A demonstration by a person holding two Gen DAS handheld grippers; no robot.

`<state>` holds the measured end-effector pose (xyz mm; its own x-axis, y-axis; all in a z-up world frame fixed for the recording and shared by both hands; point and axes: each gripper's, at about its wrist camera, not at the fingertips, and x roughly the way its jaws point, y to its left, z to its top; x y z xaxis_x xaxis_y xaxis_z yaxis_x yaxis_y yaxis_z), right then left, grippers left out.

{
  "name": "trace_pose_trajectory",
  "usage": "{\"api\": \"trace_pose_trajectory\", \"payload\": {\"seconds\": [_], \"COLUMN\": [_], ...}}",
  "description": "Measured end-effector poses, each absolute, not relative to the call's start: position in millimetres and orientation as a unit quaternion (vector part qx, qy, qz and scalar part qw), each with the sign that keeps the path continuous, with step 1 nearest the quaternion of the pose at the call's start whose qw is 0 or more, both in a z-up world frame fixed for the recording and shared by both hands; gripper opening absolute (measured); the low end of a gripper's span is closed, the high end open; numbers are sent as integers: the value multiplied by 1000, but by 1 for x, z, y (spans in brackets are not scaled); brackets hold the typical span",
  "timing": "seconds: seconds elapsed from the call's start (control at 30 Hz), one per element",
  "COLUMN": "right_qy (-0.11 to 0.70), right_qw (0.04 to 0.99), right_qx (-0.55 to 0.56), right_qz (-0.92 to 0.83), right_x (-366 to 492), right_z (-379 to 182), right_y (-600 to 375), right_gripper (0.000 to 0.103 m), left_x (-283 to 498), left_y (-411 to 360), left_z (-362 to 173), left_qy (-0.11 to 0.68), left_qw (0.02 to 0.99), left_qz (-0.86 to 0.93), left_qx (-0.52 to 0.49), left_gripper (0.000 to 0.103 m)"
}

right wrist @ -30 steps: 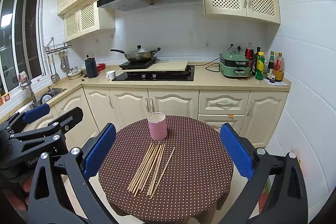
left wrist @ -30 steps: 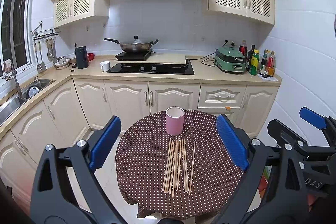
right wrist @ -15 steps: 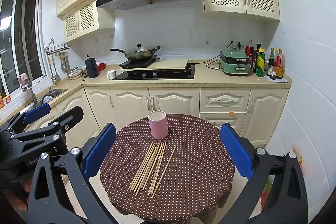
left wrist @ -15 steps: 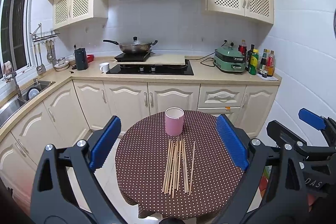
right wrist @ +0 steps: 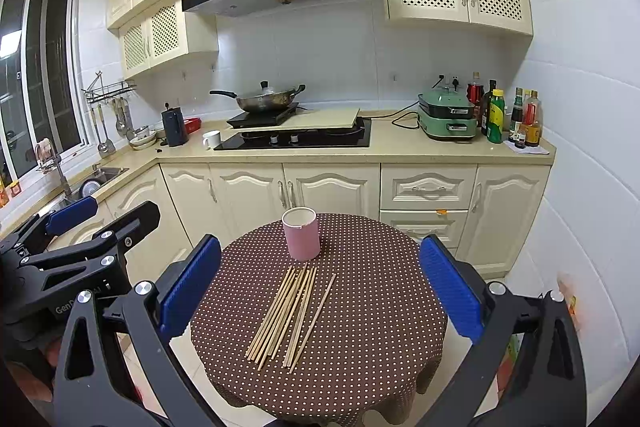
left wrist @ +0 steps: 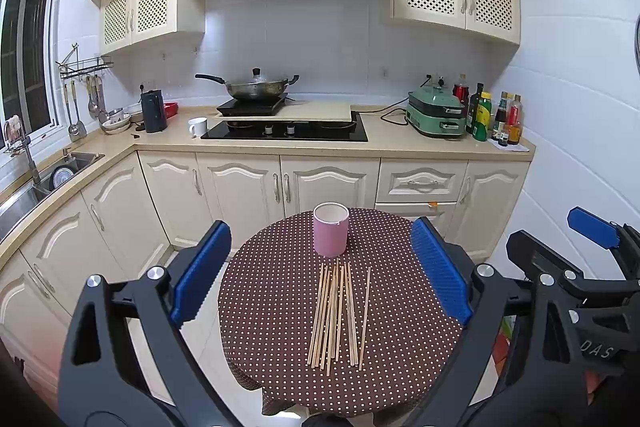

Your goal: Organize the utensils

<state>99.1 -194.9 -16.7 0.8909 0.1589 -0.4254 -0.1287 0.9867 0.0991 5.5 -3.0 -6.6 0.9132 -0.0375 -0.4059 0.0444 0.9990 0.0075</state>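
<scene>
Cream kitchen cabinets and a hob stand behind the round counter (left wrist: pixel 280 307), which we see covered in a brown dotted cloth. We hold the left gripper (left wrist: pixel 320 267) and the right gripper (right wrist: pixel 320 285) above its near edge, each with its blue fingers (left wrist: pixel 202 273) spread wide and grasping nothing. The wooden chopsticks (left wrist: pixel 338 315) lie loose in a rough bundle at mid-counter, one stick slightly apart on the right. The pink cup (left wrist: pixel 330 235) stands upright just beyond their far tips.

Two wrist fisheyes look down from well above onto one round brown polka-dot clothed table (left wrist: pixel 280 307) (right wrist: pixel 372 307), kitchen counter behind.
</scene>
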Motion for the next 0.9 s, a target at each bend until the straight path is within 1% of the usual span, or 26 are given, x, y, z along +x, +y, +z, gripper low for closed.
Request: {"api": "trace_pose_trajectory", "payload": {"seconds": [0.9], "right_qy": [224], "right_qw": [971], "right_qx": [27], "right_qz": [75], "right_x": [96], "right_z": [-20], "right_y": [-192], "right_gripper": [96], "left_x": [8], "left_y": [-3], "left_z": [-7], "left_qy": [213], "left_qw": [977], "left_qz": [-20], "left_qx": [10], "left_gripper": [89]}}
